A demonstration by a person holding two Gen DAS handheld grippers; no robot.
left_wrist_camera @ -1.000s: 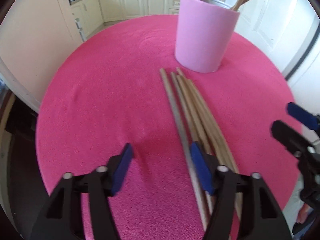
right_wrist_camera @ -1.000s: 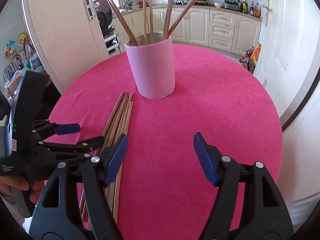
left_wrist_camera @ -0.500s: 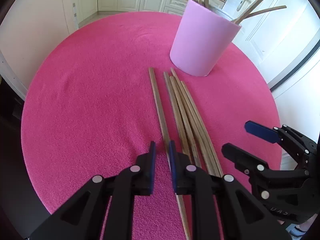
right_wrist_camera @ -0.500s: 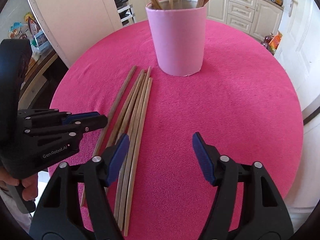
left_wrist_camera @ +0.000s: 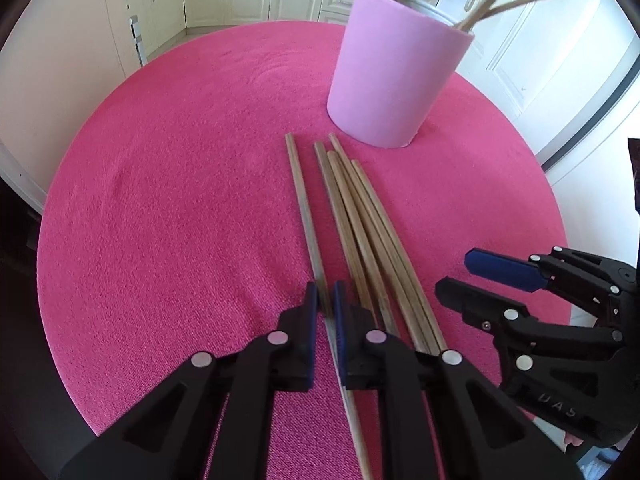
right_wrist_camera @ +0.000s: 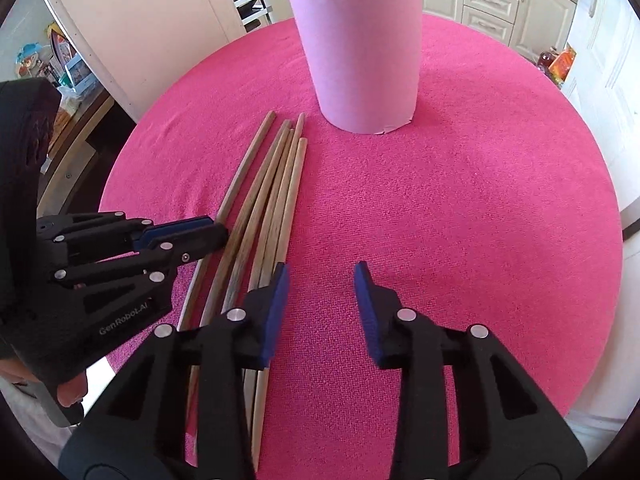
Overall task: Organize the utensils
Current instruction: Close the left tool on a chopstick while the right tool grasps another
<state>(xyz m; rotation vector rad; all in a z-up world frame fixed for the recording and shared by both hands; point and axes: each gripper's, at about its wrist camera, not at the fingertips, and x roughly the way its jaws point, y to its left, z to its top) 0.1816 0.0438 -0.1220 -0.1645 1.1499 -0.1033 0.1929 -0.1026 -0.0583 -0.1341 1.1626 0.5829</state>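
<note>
Holding risk first: I judge the leftmost chopstick (left_wrist_camera: 306,216) could pivot or slip on lifting, since my left hand-held gripper (left_wrist_camera: 326,304) pinches it near one end, long shaft unsupported.

- Left hand-held gripper: nearly closed, pads clamped on that stick.
- Right hand-held gripper (right_wrist_camera: 320,280): jaws closing, nothing between them but pink worktop (right_wrist_camera: 460,208); its left pad sits just beside the bundle (right_wrist_camera: 276,200) and may nudge it.
- Pink holder (right_wrist_camera: 360,52): upright beyond the stick tips, already holding several.
</note>
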